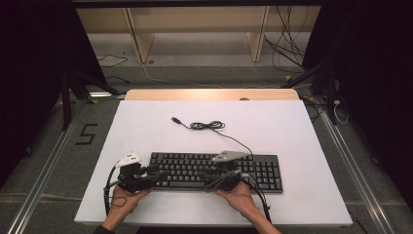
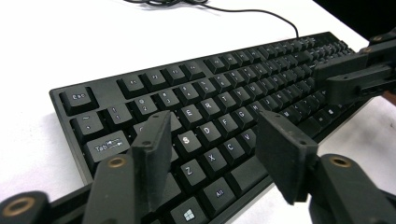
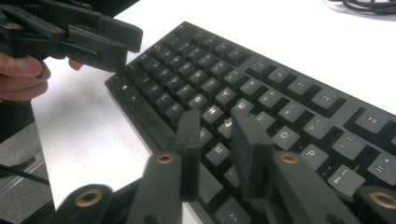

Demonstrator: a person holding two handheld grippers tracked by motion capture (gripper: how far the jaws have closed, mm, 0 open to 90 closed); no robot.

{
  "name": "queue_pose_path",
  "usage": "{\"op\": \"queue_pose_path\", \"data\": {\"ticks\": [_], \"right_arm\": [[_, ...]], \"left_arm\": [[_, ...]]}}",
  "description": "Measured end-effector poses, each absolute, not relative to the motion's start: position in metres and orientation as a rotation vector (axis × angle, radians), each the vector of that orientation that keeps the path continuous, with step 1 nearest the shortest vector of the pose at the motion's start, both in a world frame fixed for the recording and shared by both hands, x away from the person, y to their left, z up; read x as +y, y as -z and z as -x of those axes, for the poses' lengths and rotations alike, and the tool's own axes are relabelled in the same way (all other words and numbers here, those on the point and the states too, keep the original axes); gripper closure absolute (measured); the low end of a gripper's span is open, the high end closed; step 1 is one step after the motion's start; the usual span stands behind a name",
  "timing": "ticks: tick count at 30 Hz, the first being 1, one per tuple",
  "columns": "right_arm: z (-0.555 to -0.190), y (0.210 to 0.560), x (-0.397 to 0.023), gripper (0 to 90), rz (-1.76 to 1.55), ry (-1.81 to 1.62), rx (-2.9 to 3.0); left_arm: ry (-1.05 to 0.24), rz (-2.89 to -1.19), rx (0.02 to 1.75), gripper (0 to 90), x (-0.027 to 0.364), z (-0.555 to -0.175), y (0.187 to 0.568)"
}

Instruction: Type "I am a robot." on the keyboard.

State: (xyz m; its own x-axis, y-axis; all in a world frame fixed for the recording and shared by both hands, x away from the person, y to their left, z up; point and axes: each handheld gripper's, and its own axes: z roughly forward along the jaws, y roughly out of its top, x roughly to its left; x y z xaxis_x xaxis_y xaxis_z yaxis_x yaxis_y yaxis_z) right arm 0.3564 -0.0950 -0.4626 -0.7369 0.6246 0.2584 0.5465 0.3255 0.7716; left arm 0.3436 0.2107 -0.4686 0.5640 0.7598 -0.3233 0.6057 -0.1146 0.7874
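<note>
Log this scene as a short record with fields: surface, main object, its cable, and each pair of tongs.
surface: white tabletop
main object: black keyboard, lying flat near the person's edge of the table
cable: keyboard cable, loosely bundled behind the keyboard, plug end lying free on the table
left tongs: jaws apart over the left letter keys, nothing between them
right tongs: jaws with a narrow gap, over the right letter keys, nothing gripped
hands: left hand and right hand at the near table edge
</note>
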Motion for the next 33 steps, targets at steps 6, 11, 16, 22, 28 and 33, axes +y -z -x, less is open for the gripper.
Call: {"op": "queue_pose_path", "data": {"ticks": [6, 11, 16, 22, 28, 33], "right_arm": [[-0.357, 0.465, -0.091, 83.9, -1.092, -1.369, 2.51], [-0.358, 0.467, -0.087, 88.3, -1.089, -1.357, 2.521], [-0.36, 0.47, -0.085, 90.0, -1.095, -1.334, 2.532], [-0.36, 0.473, -0.081, 90.0, -1.077, -1.301, 2.542], [-0.361, 0.476, -0.079, 90.0, -1.088, -1.274, 2.543], [-0.361, 0.478, -0.077, 90.0, -1.09, -1.259, 2.545]], "left_arm": [[-0.189, -1.783, 1.121, 39.2, 0.213, -0.342, 0.467], [-0.191, -1.783, 1.106, 36.0, 0.213, -0.34, 0.465], [-0.19, -1.782, 1.094, 33.7, 0.212, -0.339, 0.465], [-0.197, -1.773, 1.086, 31.7, 0.211, -0.337, 0.464], [-0.197, -1.77, 1.075, 30.3, 0.21, -0.335, 0.463], [-0.2, -1.762, 1.064, 29.7, 0.21, -0.334, 0.462]]}}
